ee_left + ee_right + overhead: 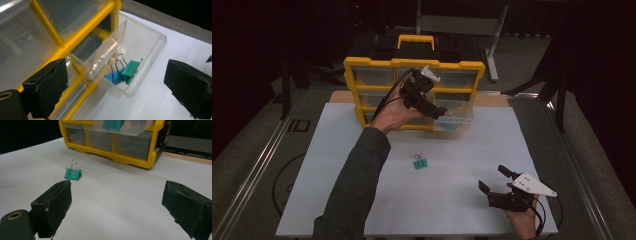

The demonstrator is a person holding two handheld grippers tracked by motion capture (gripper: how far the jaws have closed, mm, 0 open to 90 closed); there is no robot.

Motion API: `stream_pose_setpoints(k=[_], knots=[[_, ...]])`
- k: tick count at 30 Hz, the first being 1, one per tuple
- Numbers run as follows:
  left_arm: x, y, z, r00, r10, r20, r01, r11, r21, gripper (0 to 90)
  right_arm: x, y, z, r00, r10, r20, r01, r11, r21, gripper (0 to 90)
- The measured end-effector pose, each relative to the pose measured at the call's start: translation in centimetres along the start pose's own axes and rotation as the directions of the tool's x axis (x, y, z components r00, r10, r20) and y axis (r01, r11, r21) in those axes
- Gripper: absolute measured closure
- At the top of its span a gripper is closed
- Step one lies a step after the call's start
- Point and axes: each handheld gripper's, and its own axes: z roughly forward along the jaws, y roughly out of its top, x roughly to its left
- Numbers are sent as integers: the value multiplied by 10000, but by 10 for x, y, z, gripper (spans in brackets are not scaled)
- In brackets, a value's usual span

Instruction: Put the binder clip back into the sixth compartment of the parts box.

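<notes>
Hand-held gripper [117, 82] gapes over drawer [150, 62] — teal clip [130, 71] inside.

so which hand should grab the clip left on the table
Right, probably. Its tongs are open, low over the table, facing the clip. The left tongs are open above the drawer.

A drawer cabinet [414, 92] stands at the far edge of the table [362, 200]. Its lower right drawer [454, 119] is pulled out toward the person, with two clips [125, 72] lying inside. The left tool [443, 114] hangs just over that drawer. One clip [420, 163] lies mid-table, before the cabinet. The right tool [495, 180] sits near the front right corner.
</notes>
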Motion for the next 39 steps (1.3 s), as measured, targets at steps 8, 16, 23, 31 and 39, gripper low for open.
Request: stream_pose_setpoints(k=[8,16,23,31,39], knots=[[-2,-22,-3,9999,116,11,-116,9999,94,51,0,0,0,10000,-16,-5,16,10000,13,87],[-6,-45,-2,9999,-20,98,21,10000,-69,53,1,0,0,10000,3,1,-3,10000,17,87],[-9,-62,6,9996,-111,252,108,9999,121,57,1,0,0,10000,-10,-2,10,10000,19,87],[-10,-80,17,9990,-292,336,282,9991,301,62,1,0,0,10000,-16,7,16,10000,21,86],[-10,-100,29,9976,-551,416,530,9974,494,72,1,0,0,10000,-7,1,7,10000,13,87]])
